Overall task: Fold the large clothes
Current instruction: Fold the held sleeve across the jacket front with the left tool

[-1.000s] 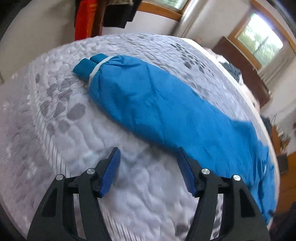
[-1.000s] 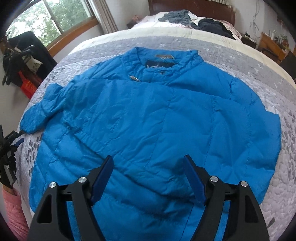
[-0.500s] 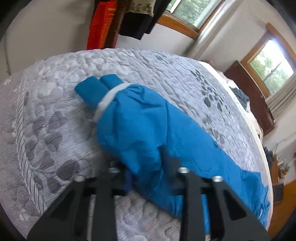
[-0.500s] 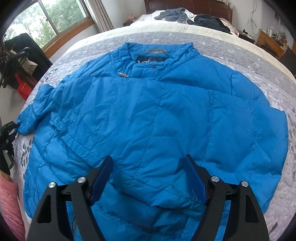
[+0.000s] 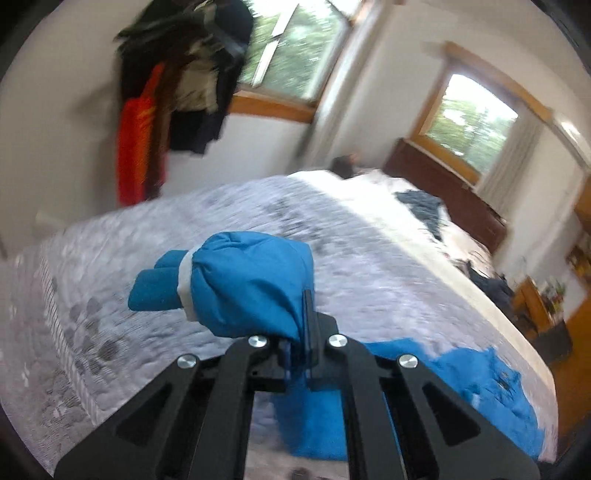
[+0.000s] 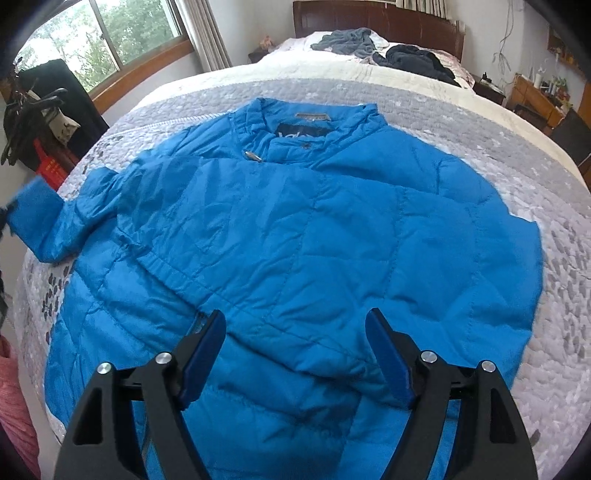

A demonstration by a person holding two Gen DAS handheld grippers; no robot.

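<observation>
A blue puffer jacket (image 6: 303,236) lies front up and spread flat on a grey quilted bed (image 6: 546,177), collar at the far side. Its left sleeve (image 6: 55,225) sticks out over the bed's left side and is raised off the quilt. My left gripper (image 5: 301,347) is shut on that sleeve (image 5: 251,288) near the cuff (image 5: 159,288), holding it up above the quilt. My right gripper (image 6: 295,350) hangs open over the jacket's lower front, with nothing between its blue pads (image 6: 201,354).
Dark clothes (image 6: 413,61) and a grey garment (image 6: 347,42) lie near the wooden headboard (image 6: 376,22). Hung clothes, one red (image 5: 138,144), fill the wall left of the bed. A wooden side table (image 6: 535,99) stands at the right. A pink sleeve (image 6: 14,406) shows at lower left.
My left gripper closed on the sleeve near the cuff and lifted it off the quilt. The right gripper stayed open and drifted slightly over the jacket's hem.
</observation>
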